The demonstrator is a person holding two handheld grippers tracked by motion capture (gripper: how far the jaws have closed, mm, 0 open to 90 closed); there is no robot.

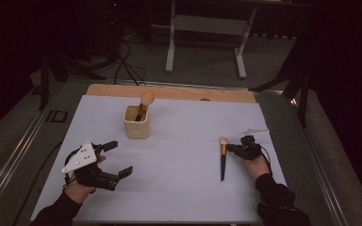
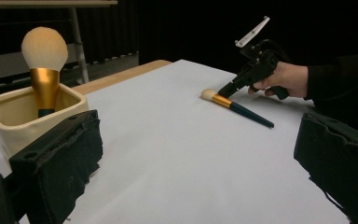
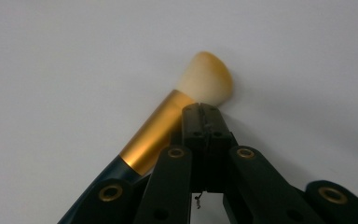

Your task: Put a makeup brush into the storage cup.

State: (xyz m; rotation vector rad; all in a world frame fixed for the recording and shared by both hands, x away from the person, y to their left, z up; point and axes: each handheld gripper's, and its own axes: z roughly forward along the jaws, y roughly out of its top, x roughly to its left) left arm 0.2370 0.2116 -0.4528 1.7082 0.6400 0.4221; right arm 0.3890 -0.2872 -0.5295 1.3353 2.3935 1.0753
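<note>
A small makeup brush with cream bristles, gold ferrule and dark handle lies flat on the white sheet at the right. My right gripper is shut, its joined tips resting against the ferrule just behind the bristles, with nothing between them. A cream square cup stands near the table's middle back and holds a big round-headed brush upright. At the front left my left gripper stands wide open and empty, pointed toward the right.
A white sheet covers the table, with a wooden edge along the back. Behind the table stands a metal frame, and cables lie on the dark floor.
</note>
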